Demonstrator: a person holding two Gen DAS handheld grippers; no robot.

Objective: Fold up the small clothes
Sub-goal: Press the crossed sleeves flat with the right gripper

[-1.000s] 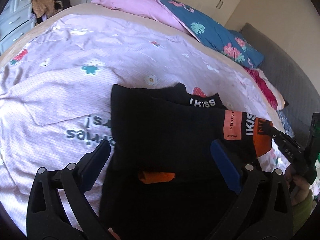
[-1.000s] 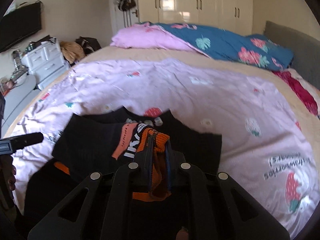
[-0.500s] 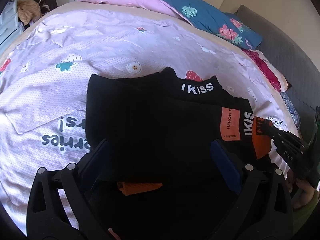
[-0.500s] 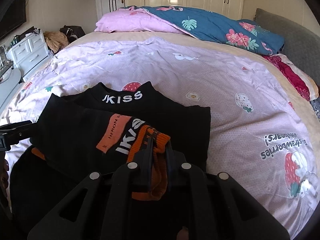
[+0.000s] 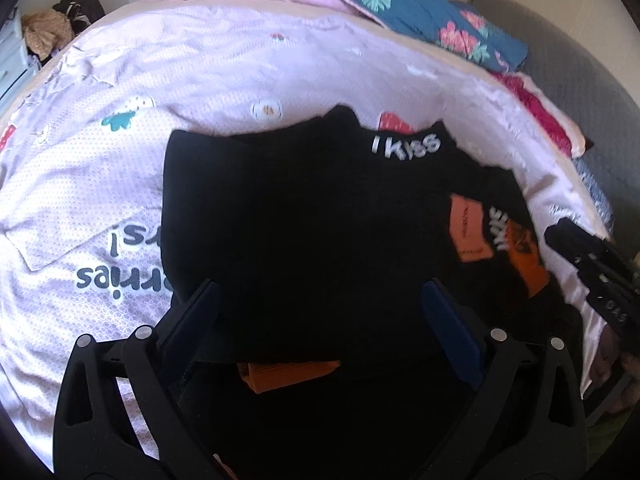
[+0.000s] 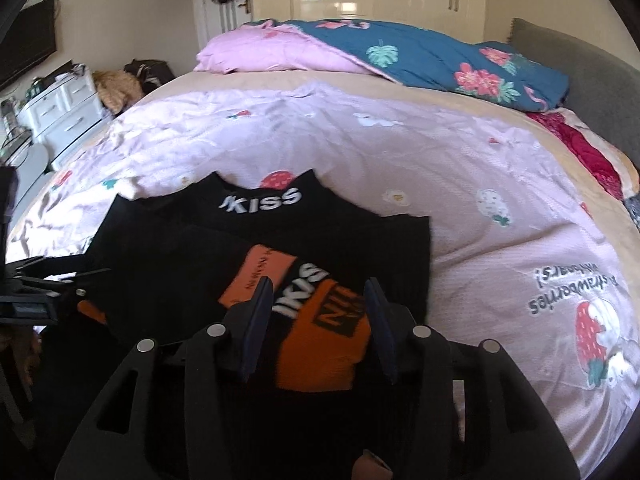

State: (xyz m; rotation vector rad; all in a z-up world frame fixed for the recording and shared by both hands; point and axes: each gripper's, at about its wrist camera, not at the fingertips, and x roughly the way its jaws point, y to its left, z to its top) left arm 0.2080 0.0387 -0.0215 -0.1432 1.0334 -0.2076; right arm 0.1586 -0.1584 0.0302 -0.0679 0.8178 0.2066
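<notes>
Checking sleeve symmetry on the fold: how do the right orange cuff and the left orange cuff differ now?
Right orange cuff lies fully exposed on top of the black sweater, between the open right gripper fingers. Left orange cuff shows only as a strip under the folded black panel, near the open left gripper. Both are orange ribbing; neither is gripped.

A small black top (image 5: pixel 304 216) lies folded on the pink bed cover. It is mostly black, with white letters that read "KISS" (image 6: pixel 262 202) along the neck edge at the far side. A sleeve is folded across the front of it. The sleeve has an orange patch (image 6: pixel 258 280), more white letters, and an orange cuff (image 6: pixel 326 344) at its end, on the right. A bit of orange edge (image 5: pixel 288 374) peeks out from under the near side of the black cloth. The top lies flat, in layers.
</notes>
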